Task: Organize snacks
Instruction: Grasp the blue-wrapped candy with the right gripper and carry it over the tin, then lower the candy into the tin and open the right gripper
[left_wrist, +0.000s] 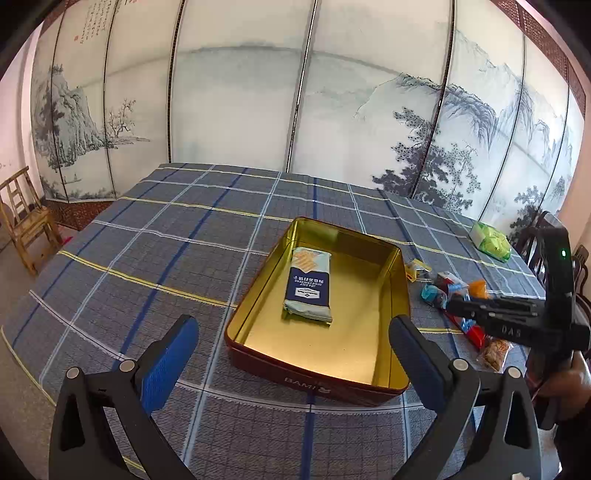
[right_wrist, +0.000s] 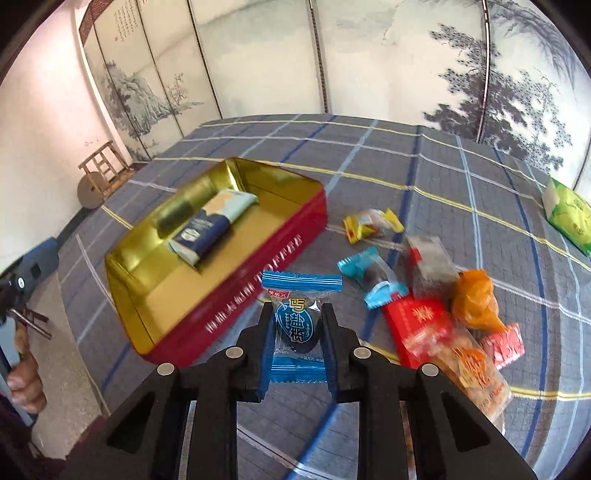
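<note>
Pinched between the right gripper's (right_wrist: 298, 325) jaws, a blue candy (right_wrist: 297, 325) is held above the tabletop (right_wrist: 424, 166). Left gripper (left_wrist: 293, 343) jaws are spread wide before the tin (left_wrist: 321, 384), where a biscuit pack (left_wrist: 309, 284) is seen.

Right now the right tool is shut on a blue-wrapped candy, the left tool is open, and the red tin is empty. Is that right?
Not quite: the red tin is not empty. A wrapped biscuit pack lies inside it, as the left wrist view shows. The rest holds: the right tool is shut on the blue-wrapped candy, and the left tool is open.

A home dining room: plaid-clothed table (left_wrist: 147, 258), painted screen (left_wrist: 240, 92), wooden chair (left_wrist: 26, 221).
</note>
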